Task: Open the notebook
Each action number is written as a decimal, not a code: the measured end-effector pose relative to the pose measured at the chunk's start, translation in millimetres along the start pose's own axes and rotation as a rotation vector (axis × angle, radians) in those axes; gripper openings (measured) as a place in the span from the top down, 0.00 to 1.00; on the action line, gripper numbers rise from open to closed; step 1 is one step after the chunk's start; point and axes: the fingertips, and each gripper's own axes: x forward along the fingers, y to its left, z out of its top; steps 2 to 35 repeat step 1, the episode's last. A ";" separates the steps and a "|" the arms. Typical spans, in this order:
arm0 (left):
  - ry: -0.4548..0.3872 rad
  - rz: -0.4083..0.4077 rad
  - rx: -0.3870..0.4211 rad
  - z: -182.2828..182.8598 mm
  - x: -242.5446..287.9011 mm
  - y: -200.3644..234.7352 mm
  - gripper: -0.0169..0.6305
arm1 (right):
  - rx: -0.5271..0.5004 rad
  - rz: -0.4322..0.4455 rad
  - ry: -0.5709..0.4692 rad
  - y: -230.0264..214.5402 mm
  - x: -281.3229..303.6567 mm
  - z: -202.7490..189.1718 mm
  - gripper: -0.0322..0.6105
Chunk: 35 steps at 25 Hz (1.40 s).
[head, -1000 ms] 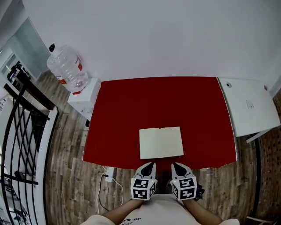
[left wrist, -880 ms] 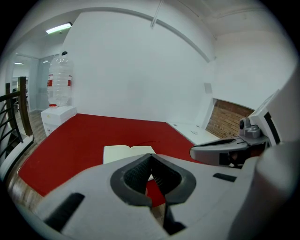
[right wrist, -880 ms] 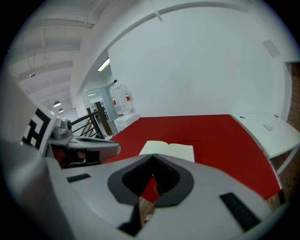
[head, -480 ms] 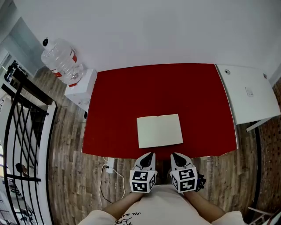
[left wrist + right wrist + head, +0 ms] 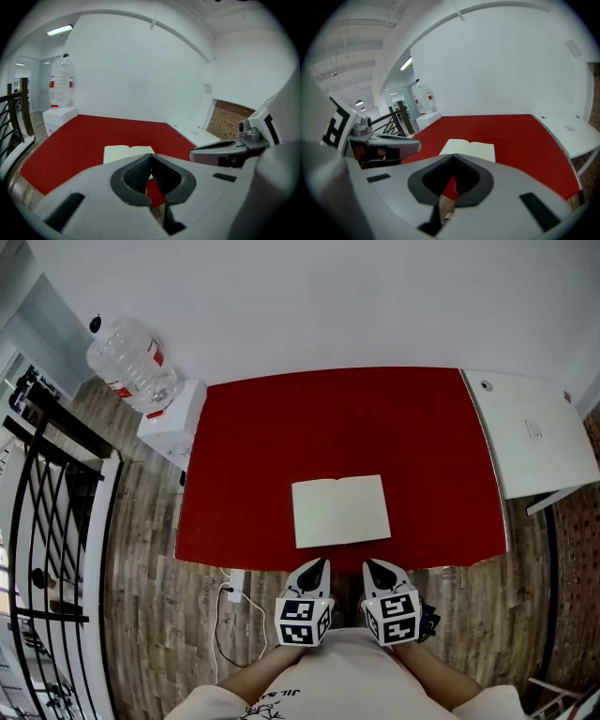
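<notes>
The notebook (image 5: 340,510) lies open and flat on the red table (image 5: 328,418), cream pages up, near the table's front edge. It also shows in the left gripper view as the notebook (image 5: 123,153) and in the right gripper view as the notebook (image 5: 469,150). My left gripper (image 5: 316,565) is shut and empty, held just off the table's front edge below the notebook. My right gripper (image 5: 373,567) is beside it, also shut and empty. Neither touches the notebook.
A white side table (image 5: 531,432) adjoins the red table on the right. A large water bottle (image 5: 130,357) sits on a white stand (image 5: 173,420) at the left. A black railing (image 5: 47,521) runs along the far left. A cable and plug (image 5: 232,598) lie on the wood floor.
The head view has shifted a little, so the table and notebook sit slightly higher in frame. Both grippers stay shut in the same place before the table.
</notes>
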 end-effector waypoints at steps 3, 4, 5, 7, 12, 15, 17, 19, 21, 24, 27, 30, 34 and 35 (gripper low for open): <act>0.000 0.001 -0.001 -0.5 0.5 0.1 0.96 | -0.001 0.002 0.001 0.0 0.4 -0.6 0.94; 0.000 0.001 -0.001 -0.5 0.5 0.1 0.96 | -0.001 0.002 0.001 0.0 0.4 -0.6 0.94; 0.000 0.001 -0.001 -0.5 0.5 0.1 0.96 | -0.001 0.002 0.001 0.0 0.4 -0.6 0.94; 0.000 0.001 -0.001 -0.5 0.5 0.1 0.96 | -0.001 0.002 0.001 0.0 0.4 -0.6 0.94; 0.000 0.001 -0.001 -0.5 0.5 0.1 0.96 | -0.001 0.002 0.001 0.0 0.4 -0.6 0.94; 0.000 0.001 -0.001 -0.5 0.5 0.1 0.96 | -0.001 0.002 0.001 0.0 0.4 -0.6 0.94; 0.000 0.001 -0.001 -0.5 0.5 0.1 0.96 | -0.001 0.002 0.001 0.0 0.4 -0.6 0.94; 0.000 0.001 -0.001 -0.5 0.5 0.1 0.96 | -0.001 0.002 0.001 0.0 0.4 -0.6 0.94; 0.000 0.001 -0.001 -0.5 0.5 0.1 0.96 | -0.001 0.002 0.001 0.0 0.4 -0.6 0.94; 0.000 0.001 -0.001 -0.5 0.5 0.1 0.96 | -0.001 0.002 0.001 0.0 0.4 -0.6 0.94; 0.000 0.001 -0.001 -0.5 0.5 0.1 0.96 | -0.001 0.002 0.001 0.0 0.4 -0.6 0.94; 0.000 0.001 -0.001 -0.5 0.5 0.1 0.96 | -0.001 0.002 0.001 0.0 0.4 -0.6 0.94; 0.000 0.001 -0.001 -0.5 0.5 0.1 0.96 | -0.001 0.002 0.001 0.0 0.4 -0.6 0.94; 0.000 0.001 -0.001 -0.5 0.5 0.1 0.96 | -0.001 0.002 0.001 0.0 0.4 -0.6 0.94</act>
